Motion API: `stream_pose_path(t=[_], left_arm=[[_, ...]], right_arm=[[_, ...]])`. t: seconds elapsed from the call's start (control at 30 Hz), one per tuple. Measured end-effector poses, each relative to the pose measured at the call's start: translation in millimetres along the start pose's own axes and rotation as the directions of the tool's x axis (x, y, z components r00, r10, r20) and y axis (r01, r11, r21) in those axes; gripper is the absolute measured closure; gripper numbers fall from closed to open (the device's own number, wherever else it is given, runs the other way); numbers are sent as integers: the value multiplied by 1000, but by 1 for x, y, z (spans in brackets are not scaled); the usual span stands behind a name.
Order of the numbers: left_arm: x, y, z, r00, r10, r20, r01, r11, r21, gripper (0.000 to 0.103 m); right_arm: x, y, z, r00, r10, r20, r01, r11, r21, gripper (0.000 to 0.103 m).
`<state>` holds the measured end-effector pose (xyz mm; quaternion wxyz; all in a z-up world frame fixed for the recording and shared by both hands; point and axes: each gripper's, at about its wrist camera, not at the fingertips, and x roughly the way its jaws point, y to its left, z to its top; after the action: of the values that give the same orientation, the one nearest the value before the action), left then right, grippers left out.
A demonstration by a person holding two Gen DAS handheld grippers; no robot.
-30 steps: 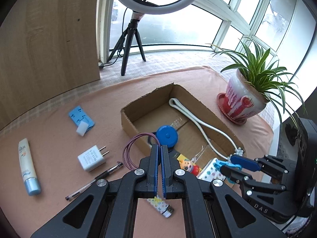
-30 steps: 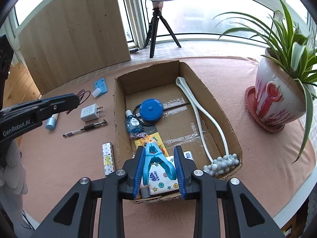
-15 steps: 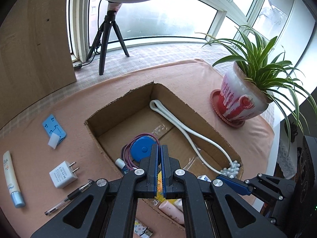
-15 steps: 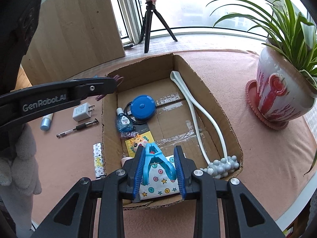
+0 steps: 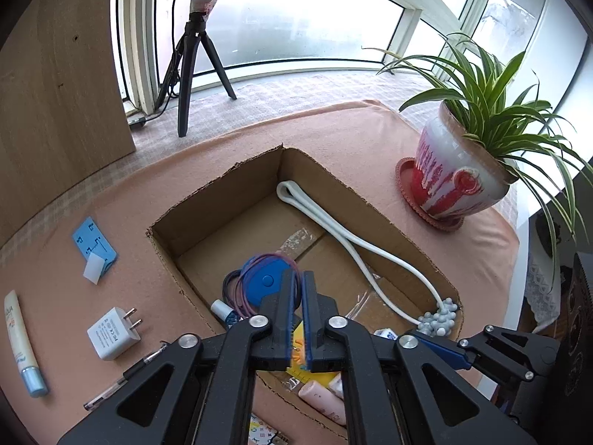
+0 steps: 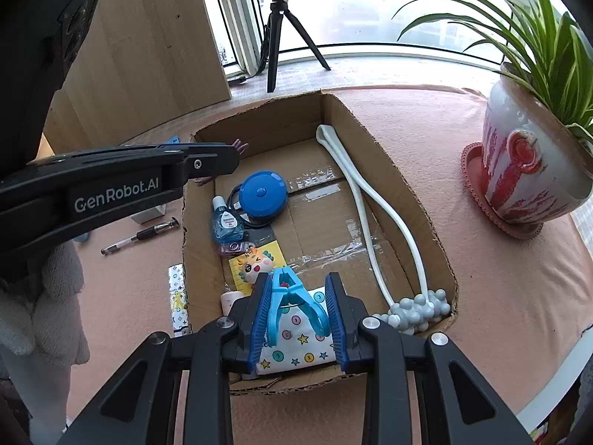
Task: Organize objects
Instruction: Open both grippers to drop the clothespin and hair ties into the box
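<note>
The purple cord loop (image 5: 259, 282) now hangs over the cardboard box (image 5: 415, 244), carried in from the bench; my left tool (image 5: 299, 285) has just been opening, its jaws slightly parted, and the loop looks freed, though I cannot be sure; my right tool (image 6: 296, 296) grips the blue clip (image 6: 292, 304). The blue round case (image 6: 261, 193) lies beneath; charger (image 5: 113, 337) and pen (image 5: 122, 380) remain outside.

A home sunroom or enclosed balcony, set up for filming: curved bay windows (image 5: 296, 37), potted spider plant (image 5: 463, 170) on a saucer, ring light on a tripod (image 5: 192, 74), peach cloth-covered table (image 5: 333, 126), wooden panel (image 5: 55, 74) by the glass.
</note>
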<state>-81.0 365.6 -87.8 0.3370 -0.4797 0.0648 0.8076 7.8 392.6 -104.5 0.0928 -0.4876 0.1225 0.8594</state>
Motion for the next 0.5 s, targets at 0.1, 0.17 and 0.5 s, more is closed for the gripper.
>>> stream_pose_path(t=[0.1,0.17,0.5], left_arm=[[-5,4,-1,1000,-5,22,5,1000,3,61],[-8,8,-1,1000,0,26,0,1000,3,46],[-27,69,-5,998,57,36,-54,996,-70,45]], right_arm=[[2,3,0,1000,7,-7,-7,1000,-11,53],[-1,3,0,1000,-9,16,10,1000,-7,38],[-9,-2,-1,999,25,38,-26,999,32,36]])
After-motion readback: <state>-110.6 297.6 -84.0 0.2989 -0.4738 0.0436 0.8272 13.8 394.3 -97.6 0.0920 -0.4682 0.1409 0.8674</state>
